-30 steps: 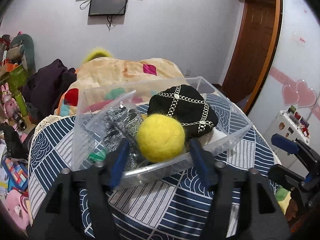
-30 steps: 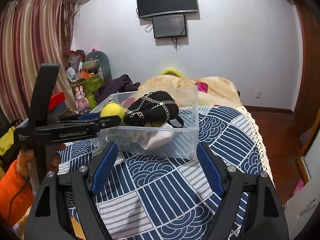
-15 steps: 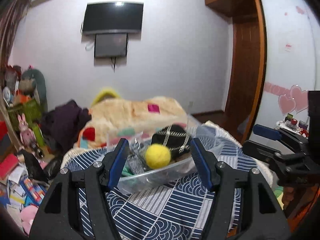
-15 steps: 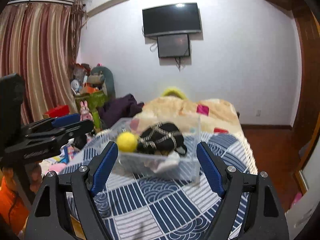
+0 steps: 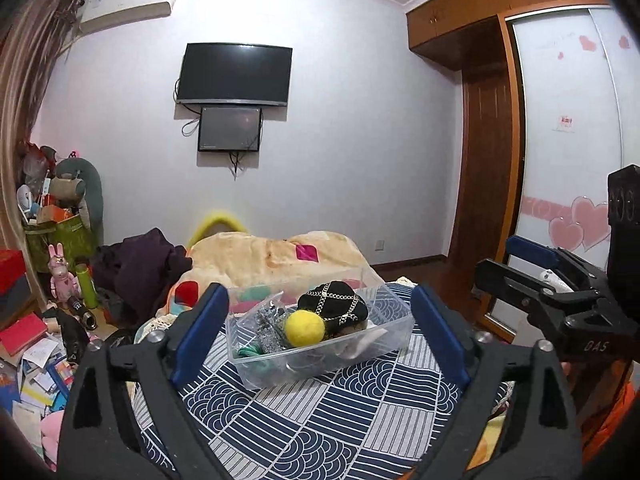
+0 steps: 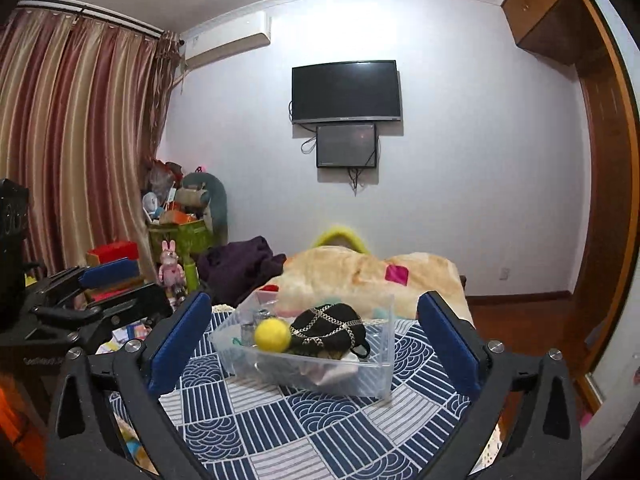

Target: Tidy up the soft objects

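A clear plastic bin (image 5: 384,350) stands on a table with a blue patterned cloth (image 5: 320,420). In it lie a yellow felt ball (image 5: 304,328), a black item with gold chains (image 5: 334,306) and a grey knit piece (image 5: 270,328). The bin (image 6: 372,376), ball (image 6: 273,334) and black item (image 6: 330,330) also show in the right wrist view. My left gripper (image 5: 320,328) is open and empty, held back from the bin. My right gripper (image 6: 314,340) is open and empty, also back from it. Each gripper shows at the edge of the other's view.
A bed with a beige blanket (image 5: 280,256) lies behind the table. A dark pile of clothes (image 5: 140,268) and cluttered toys and books (image 5: 36,344) are at the left. A wardrobe with sliding doors (image 5: 568,160) is at the right. Curtains (image 6: 72,152) hang at the left.
Both grippers have drawn back and up from the bin, which now looks smaller and farther. The yellow ball stays in the bin. Both stay open.
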### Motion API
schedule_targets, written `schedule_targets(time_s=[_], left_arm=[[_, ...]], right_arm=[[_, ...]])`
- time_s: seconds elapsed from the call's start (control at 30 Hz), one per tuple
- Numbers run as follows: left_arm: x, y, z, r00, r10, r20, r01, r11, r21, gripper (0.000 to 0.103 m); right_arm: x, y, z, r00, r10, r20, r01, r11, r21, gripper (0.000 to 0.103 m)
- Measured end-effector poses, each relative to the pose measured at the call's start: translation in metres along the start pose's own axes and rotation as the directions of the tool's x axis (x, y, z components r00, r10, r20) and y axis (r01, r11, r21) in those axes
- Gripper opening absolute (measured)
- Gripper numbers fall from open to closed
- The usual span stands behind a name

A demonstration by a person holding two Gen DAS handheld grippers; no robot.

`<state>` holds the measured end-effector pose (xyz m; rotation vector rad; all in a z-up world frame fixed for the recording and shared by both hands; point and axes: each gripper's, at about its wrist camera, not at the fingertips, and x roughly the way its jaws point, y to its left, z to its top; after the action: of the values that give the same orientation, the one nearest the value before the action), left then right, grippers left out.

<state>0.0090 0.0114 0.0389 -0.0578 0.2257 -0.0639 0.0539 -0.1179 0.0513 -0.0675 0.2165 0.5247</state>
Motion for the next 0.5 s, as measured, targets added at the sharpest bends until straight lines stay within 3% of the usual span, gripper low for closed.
schedule_targets(time_s=[0.5], left_arm=[[-0.0023, -0.0094, -0.0053, 1.000, 0.022, 0.010, -0.023, 0.999, 0.036, 0.102]], right_arm=[[-0.0029, -0.0073, -0.0077, 1.000, 0.011, -0.017, -0.010, 0.999, 0.047, 0.103]])
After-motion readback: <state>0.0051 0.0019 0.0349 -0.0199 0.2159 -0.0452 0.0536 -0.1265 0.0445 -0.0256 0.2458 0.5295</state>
